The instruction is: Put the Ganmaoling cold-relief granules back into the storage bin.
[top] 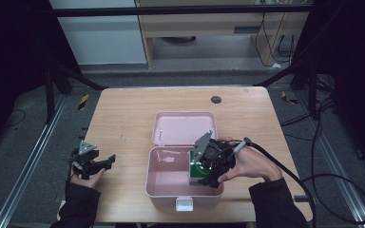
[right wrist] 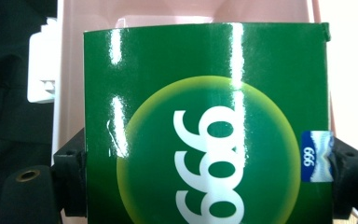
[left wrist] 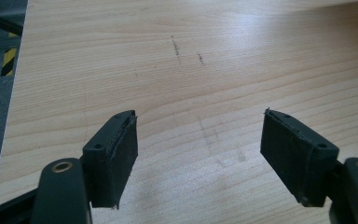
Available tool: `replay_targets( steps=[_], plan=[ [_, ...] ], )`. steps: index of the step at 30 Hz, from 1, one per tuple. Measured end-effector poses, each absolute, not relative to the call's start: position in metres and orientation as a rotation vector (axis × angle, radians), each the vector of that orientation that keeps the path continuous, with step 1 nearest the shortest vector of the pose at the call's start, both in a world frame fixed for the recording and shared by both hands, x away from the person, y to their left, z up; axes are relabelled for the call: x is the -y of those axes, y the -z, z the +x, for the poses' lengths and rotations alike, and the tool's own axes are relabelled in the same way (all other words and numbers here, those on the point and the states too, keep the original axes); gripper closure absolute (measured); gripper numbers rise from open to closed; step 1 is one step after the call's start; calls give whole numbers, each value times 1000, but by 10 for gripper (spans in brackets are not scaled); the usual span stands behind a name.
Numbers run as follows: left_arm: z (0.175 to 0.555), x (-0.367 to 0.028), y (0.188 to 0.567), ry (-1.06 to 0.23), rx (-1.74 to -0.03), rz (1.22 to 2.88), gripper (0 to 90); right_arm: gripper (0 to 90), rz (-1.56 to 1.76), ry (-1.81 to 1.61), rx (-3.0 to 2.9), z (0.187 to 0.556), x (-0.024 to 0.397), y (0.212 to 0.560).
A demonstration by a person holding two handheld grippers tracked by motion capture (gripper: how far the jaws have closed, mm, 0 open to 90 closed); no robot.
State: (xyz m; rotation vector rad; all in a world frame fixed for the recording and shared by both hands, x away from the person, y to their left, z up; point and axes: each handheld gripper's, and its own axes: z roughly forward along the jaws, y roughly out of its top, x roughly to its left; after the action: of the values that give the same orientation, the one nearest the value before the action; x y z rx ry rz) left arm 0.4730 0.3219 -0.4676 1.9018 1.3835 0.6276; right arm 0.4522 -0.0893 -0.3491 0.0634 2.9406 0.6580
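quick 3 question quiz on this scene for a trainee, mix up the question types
1. True or false: the left hand-held gripper grips a green box.
2. What does the right hand-held gripper hold, and over what?
3. The pink box's lid is: A) shut B) open, lying flat behind the box C) off on the floor.

Key
1. False: its jaws stand open over bare wooden table.
2. A green carton printed 999, clamped between its jaws over the open pink box.
3. B
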Motion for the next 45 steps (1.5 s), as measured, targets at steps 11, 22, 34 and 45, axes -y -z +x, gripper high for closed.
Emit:
replay_targets(
  steps=[11, 22, 34, 45],
  plan=[
    [473, -322, 468, -627, -1384, 1901, 266, 157, 70, -652, -2959, 454, 88, 361],
    [473, -322, 468, -627, -1383, 1901, 266, 156, 70, -643, -2974, 455, 88, 374],
    [473, -322, 468, -627, -1383, 1903, 266, 153, 69, -614, -2990, 457, 89, 385],
    [473, -323, 468, -627, -1383, 1902, 266, 141, 59, -550, -3001, 459, 86, 392]
  ],
)
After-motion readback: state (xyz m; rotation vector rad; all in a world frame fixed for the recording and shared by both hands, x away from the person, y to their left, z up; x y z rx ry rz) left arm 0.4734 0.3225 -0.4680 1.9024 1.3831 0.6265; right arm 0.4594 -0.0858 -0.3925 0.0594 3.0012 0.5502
